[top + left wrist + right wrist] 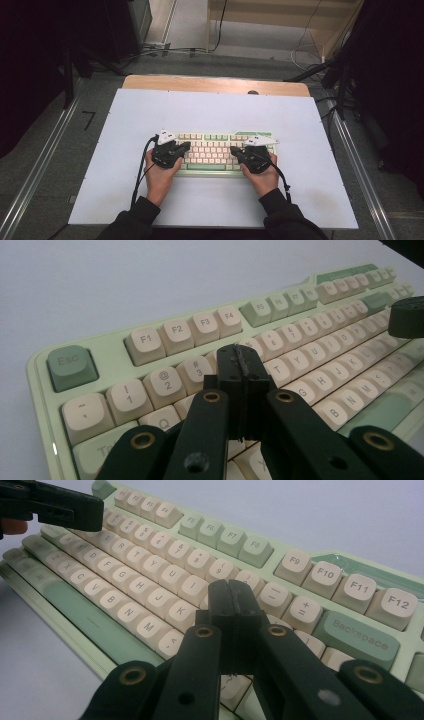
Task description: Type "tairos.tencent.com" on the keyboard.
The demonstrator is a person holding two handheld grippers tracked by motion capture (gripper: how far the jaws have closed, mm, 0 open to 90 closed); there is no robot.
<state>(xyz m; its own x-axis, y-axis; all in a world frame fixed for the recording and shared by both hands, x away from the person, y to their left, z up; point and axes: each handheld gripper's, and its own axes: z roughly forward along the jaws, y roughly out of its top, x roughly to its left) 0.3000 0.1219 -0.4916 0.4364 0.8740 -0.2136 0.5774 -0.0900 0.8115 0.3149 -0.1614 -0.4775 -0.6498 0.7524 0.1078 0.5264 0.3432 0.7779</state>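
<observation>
On the white surface (210, 200), near its middle, lies the keyboard (215, 142), square to my side, long edge running left to right. It sits within easy reach of both hands, which suggests it was placed for typing rather than for lifting.

My left claw (186, 146) hovers over the left part of the keys. Its jaws are pressed together with nothing between them. In the left claw view the closed tip (240, 365) stands over the number row, near the 4 and 5 keys. I judge the jaws are shut so that the tip forms one narrow point, fit to press a single key without catching its neighbours.

My right claw (234, 150) is over the right part, jaws likewise closed and empty. In the right claw view its tip (231, 597) stands near the O and P keys, left of Backspace (361, 636). Whether either tip touches a key, I cannot tell.

Both claws angle inward toward the middle of the keyboard. I judge this keeps each hand to its own half.
</observation>
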